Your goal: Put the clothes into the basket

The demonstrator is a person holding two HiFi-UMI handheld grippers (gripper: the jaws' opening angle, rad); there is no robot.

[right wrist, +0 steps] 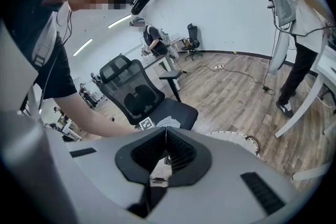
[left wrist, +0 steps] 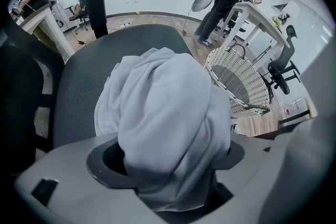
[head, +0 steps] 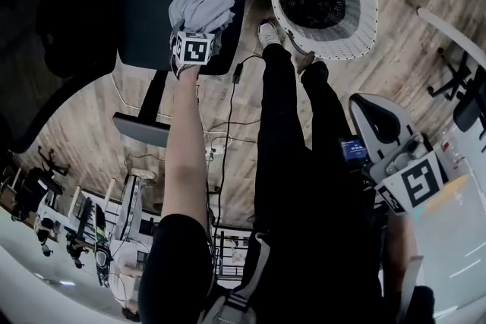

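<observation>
On the black chair seat (head: 148, 4) at far left, the pale grey garment (left wrist: 168, 107) sits bunched, with the left gripper (left wrist: 168, 168) jaws clamped on its folds. The white woven basket (head: 363, 19) stands on the floor to the right. The right gripper (right wrist: 166, 139) is at near right, jaws closed and empty.

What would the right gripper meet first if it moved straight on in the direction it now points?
Probably the gray cloth on the chair seat, beside the left gripper. The right gripper is shut and empty; the way there looks free, but depth is unclear.
</observation>
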